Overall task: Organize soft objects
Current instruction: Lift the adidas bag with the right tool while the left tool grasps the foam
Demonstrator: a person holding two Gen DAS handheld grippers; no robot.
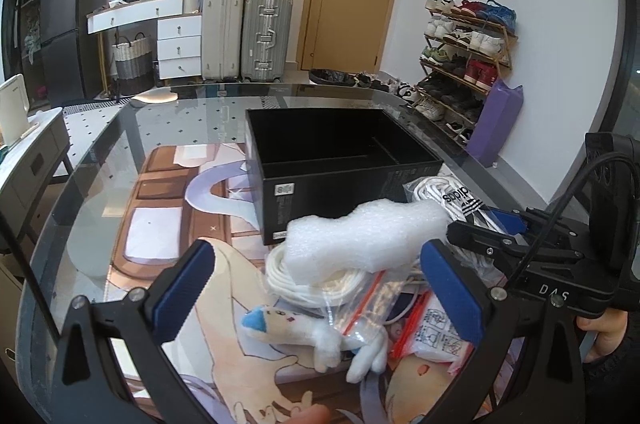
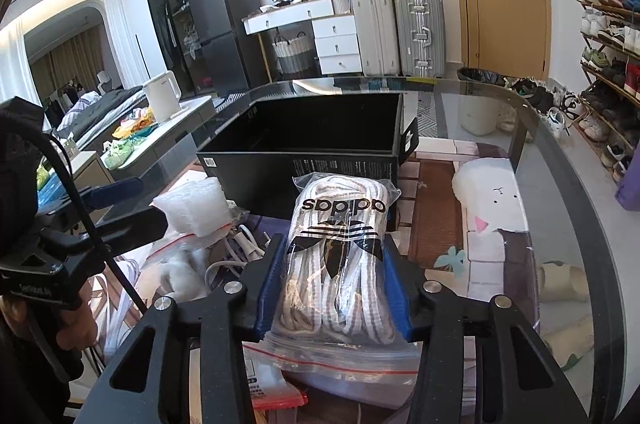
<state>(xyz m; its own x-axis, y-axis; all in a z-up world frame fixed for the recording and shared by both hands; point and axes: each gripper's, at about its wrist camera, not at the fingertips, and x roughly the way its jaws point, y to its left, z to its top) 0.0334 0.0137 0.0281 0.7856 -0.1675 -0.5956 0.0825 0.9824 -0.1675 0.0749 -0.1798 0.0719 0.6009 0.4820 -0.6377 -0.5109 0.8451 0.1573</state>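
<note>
**Currently: right gripper clamped on bagged laces, left gripper spread over the pile**

Left wrist view:
- Left gripper (image 1: 320, 284) spread wide, nothing pressed between its blue pads (image 1: 182, 290).
- Between the fingers: foam block (image 1: 360, 240) resting on a white cord coil (image 1: 296, 276); nearer the camera, a small plush toy (image 1: 320, 338) half under a zip bag (image 1: 362, 308).
- Beyond the fingertips: black box (image 1: 340, 159), open-topped, apparently holding nothing; likely destination, judging by the task.
- Right of the fingers: right gripper (image 1: 500, 224) reaching toward the laces bag (image 1: 452, 195).

Right wrist view:
- Right gripper (image 2: 332, 284) closed on the laces bag (image 2: 340, 256), pads pressing both long sides of the bundle.
- Bag pointing straight ahead past the fingertips, toward the black box (image 2: 304, 139) just beyond.
- Underneath the jaws: another zip bag with red seal (image 2: 340, 360). Left of the jaws: foam block (image 2: 196, 207), cables and the left gripper (image 2: 116, 203).

Risks from here:
- Slippery film over soft laces: bundle could slide out on lifting.
- Lower zip bag possibly snagged and dragged up with the load.
- Long bag catching the near box wall if carried too low.
- Grippers close together: collision likely with careless swinging.
</note>
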